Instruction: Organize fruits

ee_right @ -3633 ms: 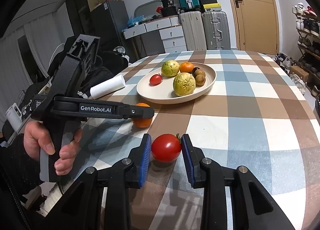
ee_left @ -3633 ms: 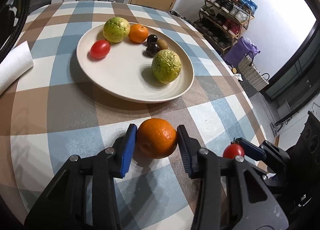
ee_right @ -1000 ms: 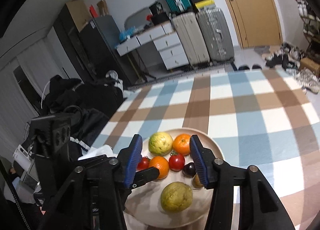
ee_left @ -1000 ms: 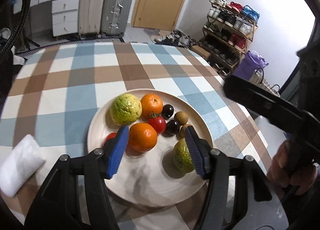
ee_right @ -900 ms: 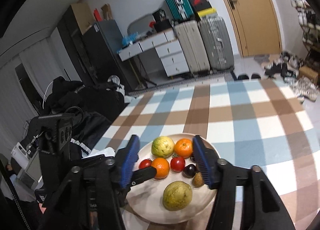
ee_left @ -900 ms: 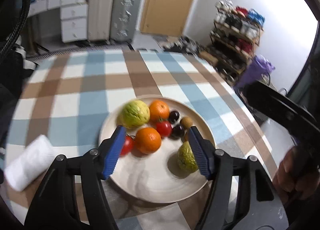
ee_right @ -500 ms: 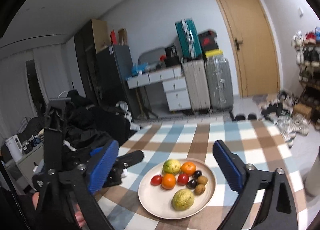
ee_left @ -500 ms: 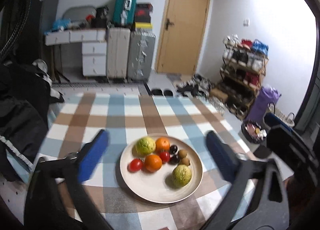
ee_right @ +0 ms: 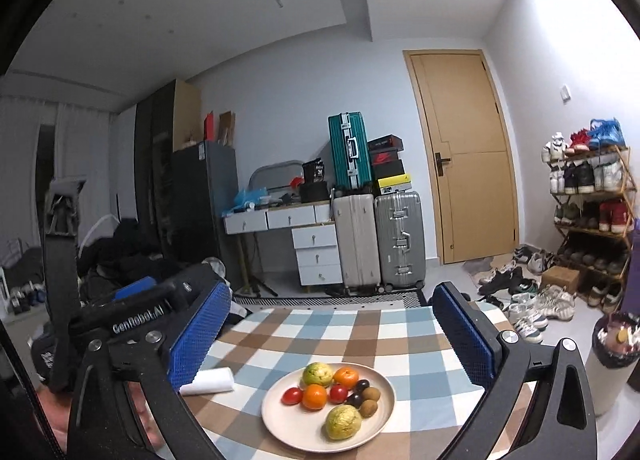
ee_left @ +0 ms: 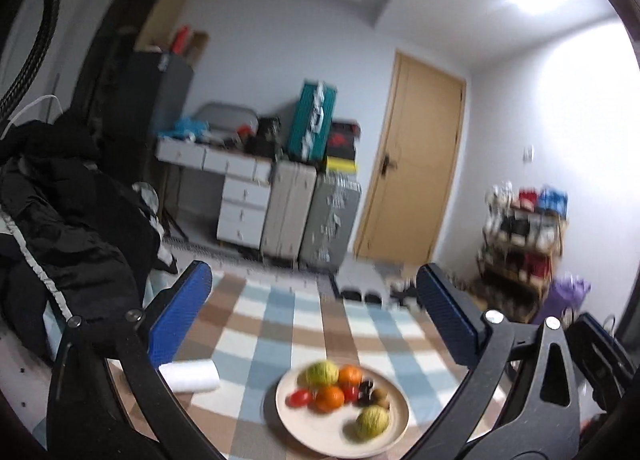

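Note:
A cream plate (ee_right: 304,436) (ee_left: 312,432) on the checked table (ee_right: 420,380) holds two yellow-green fruits (ee_right: 342,422), two oranges (ee_right: 314,396), two red tomatoes (ee_right: 292,396), dark plums (ee_right: 362,384) and kiwis (ee_right: 370,394). My left gripper (ee_left: 316,316) is wide open and empty, high above and behind the plate. My right gripper (ee_right: 332,332) is wide open and empty, also well back from the plate. The left gripper's body (ee_right: 132,316) shows at the left of the right wrist view.
A white rolled towel (ee_right: 208,382) (ee_left: 190,376) lies on the table left of the plate. Suitcases (ee_right: 398,236), a drawer desk (ee_right: 296,236), a door (ee_right: 464,155) and a shoe rack (ee_right: 588,199) stand beyond the table.
Both grippers let go of their orange and tomato on the plate, opened wide, and pulled up and back. The plate now looks small and far.

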Demonstrator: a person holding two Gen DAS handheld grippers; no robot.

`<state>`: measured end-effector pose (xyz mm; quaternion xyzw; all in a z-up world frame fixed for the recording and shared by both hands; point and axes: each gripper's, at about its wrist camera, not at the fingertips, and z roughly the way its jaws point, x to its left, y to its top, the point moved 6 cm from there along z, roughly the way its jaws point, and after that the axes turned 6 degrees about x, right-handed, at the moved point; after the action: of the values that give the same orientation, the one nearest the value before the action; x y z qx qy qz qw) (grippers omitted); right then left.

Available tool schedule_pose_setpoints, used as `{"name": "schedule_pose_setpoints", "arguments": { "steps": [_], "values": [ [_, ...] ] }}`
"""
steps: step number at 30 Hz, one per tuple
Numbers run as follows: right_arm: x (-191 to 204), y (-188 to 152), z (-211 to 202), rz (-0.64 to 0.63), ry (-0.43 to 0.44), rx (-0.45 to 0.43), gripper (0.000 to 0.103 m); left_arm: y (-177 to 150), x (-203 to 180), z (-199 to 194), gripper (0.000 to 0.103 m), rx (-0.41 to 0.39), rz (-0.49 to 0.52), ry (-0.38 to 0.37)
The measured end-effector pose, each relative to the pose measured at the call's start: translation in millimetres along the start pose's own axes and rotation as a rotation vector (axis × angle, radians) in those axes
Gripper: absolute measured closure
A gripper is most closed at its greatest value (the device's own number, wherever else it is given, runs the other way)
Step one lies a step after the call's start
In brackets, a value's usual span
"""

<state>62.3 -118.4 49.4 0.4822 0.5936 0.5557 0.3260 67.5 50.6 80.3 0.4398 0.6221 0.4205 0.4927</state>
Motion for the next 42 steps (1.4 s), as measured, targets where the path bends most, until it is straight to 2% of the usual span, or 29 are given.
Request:
{"name": "schedule_pose_setpoints", "arguments": {
  "steps": [3,8,16,22,30,34,42],
  "values": [
    [6,4,-13,-0.029,-0.010,-0.018,0.000,7,3,-16,0.001,-0.026,0.031,-0.002],
    [20,5,-25,-0.074,-0.012,-0.031,0.000,6,-2,-38,0.001,-0.080,0.164,0.022],
    [11,-13,-25,-0.063,-0.035,-0.054,0.000,-19,10,-44,0.001,-0.030,0.182,0.025],
    [-5,-41,-8,-0.071,-0.088,-0.035,0.000,-62,15,-14,0.001,0.018,0.234,0.037],
    [-18,-82,33,-0.099,-0.090,0.048,0.000,-122,20,36,0.001,0.117,0.278,0.044],
    [-21,-101,51,-0.120,-0.086,0.093,0.000,-135,25,54,0.001,0.136,0.278,0.043],
    [-32,-119,72,-0.113,-0.081,0.120,0.000,-155,32,77,0.001,0.157,0.264,0.028]
  ]
}}
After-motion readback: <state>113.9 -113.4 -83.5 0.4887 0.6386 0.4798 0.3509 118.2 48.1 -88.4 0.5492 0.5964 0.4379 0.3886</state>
